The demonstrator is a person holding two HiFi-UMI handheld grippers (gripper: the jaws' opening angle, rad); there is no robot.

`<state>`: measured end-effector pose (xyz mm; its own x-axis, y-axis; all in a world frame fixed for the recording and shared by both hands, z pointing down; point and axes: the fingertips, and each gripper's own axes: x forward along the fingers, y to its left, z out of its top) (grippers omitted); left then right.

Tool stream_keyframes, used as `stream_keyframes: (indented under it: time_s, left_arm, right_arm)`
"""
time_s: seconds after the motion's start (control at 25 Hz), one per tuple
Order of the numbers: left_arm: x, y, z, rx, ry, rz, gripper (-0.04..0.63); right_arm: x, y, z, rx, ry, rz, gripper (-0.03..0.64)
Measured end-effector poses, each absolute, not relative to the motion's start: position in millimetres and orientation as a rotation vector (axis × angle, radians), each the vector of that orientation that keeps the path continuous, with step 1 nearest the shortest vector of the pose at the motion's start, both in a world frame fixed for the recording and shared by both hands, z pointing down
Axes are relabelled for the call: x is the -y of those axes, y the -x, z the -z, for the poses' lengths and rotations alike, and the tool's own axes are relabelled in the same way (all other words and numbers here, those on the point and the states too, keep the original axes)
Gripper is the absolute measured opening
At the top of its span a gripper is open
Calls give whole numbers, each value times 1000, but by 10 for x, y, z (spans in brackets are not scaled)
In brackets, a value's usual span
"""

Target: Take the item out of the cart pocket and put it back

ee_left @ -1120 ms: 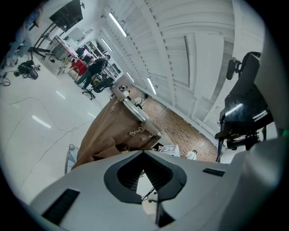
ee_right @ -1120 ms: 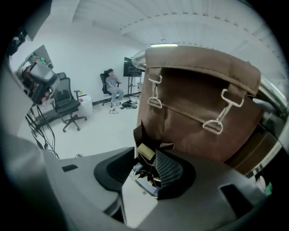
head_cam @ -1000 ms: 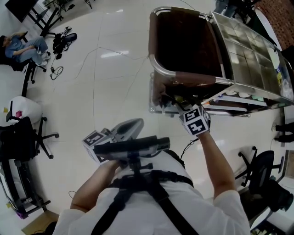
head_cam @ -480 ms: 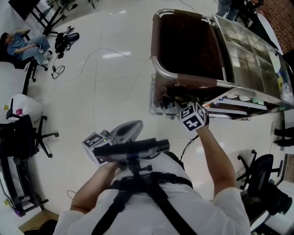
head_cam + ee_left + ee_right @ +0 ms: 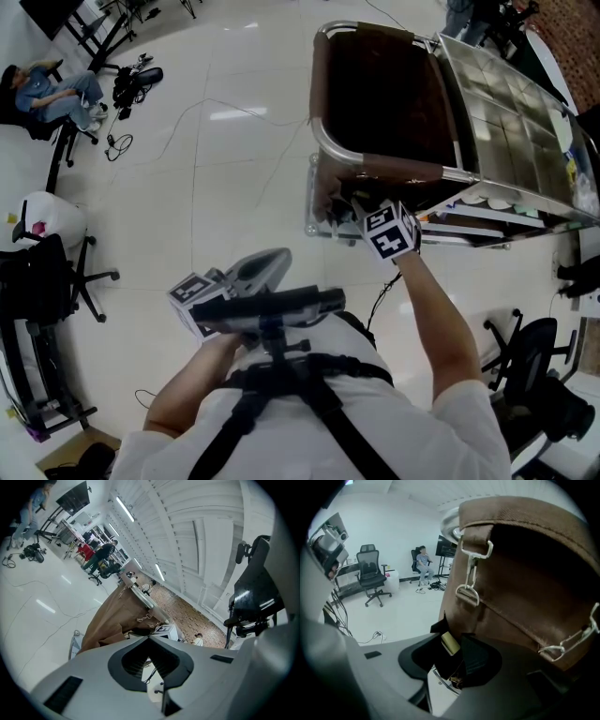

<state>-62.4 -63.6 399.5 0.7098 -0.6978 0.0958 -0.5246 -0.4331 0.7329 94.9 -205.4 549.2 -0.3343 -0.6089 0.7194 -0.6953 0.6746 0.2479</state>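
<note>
Step in hand: we judge that we are taking hold of the item at the cart pocket, on the end of the cart [image 5: 487, 103] below the brown bag [image 5: 525, 573].
Item: a dark, flat thing with a tan patch [image 5: 450, 643] stands between the jaws of the right hand-held gripper [image 5: 452, 637]. We cannot tell whether its lower part sits in the pocket, because the gripper's body hides it.
Right hand-held gripper: the jaws are spread wide and have just been closing a little. The item is between them, but we see no pad pressing on it.
How to do it well: we should centre the item between the pads and close squarely on its flat faces. Then we should draw it out along the pocket's line, not sideways.
Watch for: the metal clips and chain [image 5: 469, 581] on the bag hang just above and could snag a jaw.
Right arm: the forearm [image 5: 431, 309] is stretched forward to the cart's end, with the gripper tipped downward.
Left hand-held gripper [image 5: 149, 640]: it is held close to the chest and level, with the jaws pressed together on nothing, well apart from the cart.
</note>
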Motion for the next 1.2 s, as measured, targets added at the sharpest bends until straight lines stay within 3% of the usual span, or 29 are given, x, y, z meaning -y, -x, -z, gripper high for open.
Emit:
stream_keyframes:
  time_s: [1.2]
  left_arm:
    - [683, 662, -3960, 957, -2129, 306, -6]
  right_arm:
    - [1886, -861, -5667, 1975, -760, 124, 120]
